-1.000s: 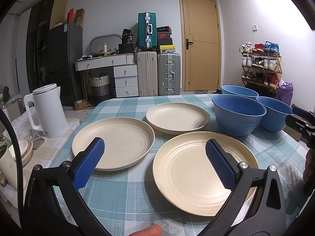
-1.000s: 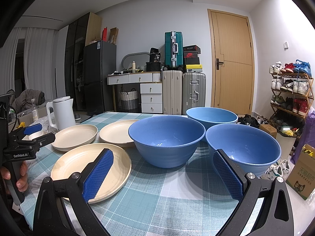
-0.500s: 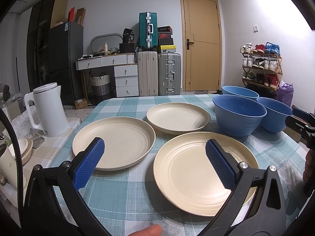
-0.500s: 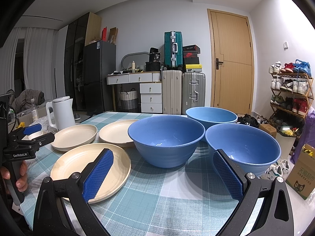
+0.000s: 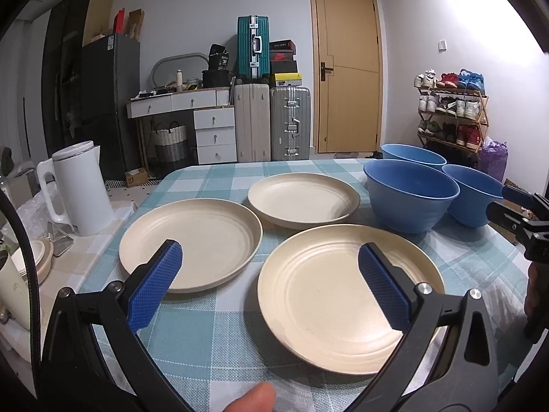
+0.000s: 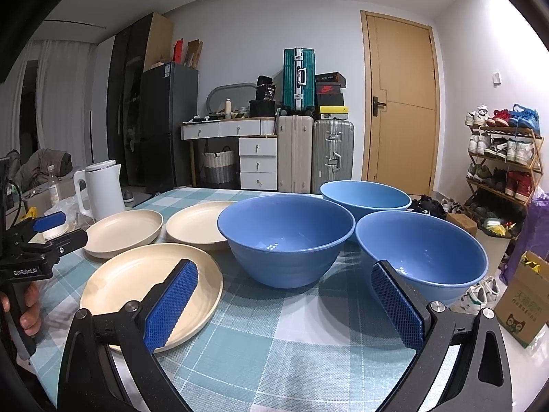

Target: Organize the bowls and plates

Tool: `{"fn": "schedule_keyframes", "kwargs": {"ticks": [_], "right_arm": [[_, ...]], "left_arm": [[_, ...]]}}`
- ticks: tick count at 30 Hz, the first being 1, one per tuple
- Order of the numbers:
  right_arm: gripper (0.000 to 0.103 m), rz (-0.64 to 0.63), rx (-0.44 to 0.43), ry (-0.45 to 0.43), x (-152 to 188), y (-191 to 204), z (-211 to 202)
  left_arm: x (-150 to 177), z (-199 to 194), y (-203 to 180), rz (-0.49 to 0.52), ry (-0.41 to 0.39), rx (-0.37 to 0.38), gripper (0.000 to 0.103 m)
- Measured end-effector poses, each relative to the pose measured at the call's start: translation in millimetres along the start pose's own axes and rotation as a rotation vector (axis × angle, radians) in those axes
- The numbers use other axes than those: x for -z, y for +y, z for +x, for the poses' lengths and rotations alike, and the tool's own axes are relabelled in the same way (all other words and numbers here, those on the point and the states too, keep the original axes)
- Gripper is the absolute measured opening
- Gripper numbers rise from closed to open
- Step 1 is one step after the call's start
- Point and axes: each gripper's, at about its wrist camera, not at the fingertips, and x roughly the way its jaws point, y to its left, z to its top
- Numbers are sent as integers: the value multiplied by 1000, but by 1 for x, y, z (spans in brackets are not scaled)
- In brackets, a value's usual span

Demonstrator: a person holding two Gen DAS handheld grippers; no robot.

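Three cream plates lie apart on the checked tablecloth: a near plate [image 5: 346,292], a left plate [image 5: 195,240] and a far plate [image 5: 302,201]. Three blue bowls stand at the right: a near-left bowl [image 6: 284,237], a near-right bowl [image 6: 425,250] and a far bowl [image 6: 365,195]. My left gripper [image 5: 269,271] is open and empty, above the near edges of the near and left plates. My right gripper [image 6: 283,292] is open and empty, in front of the two near bowls. The plates also show in the right wrist view [image 6: 154,285].
A white kettle [image 5: 80,189] stands on a side surface left of the table [image 5: 212,329]. A small cream container [image 5: 32,261] sits below it. Suitcases, drawers and a door are behind the table. A cardboard box [image 6: 525,305] and a shoe rack are on the right.
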Motion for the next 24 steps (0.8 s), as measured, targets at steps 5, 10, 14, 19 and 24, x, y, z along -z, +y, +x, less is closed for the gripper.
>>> {"fn": "schedule_keyframes", "kwargs": {"ticks": [5,10,14,19,24], "right_arm": [[103,6,-38,23,-7,7,1],[103,0,-88,57,-17,22,4],[103,-12,-140,69,-24,37,5],[103,-15,-184,92,-34,55,10],[103,-3,-211,125,-47,66,20]], "left_arm": [[-8,-2,1,-27,23,9,103],[-17,-1,7,-66,66,-8,103],[-24,3,17,-94,116,-23,102],[-32,6,30,-121,149,-28,102],[-38,9,44,-131,173,-49,102]]}}
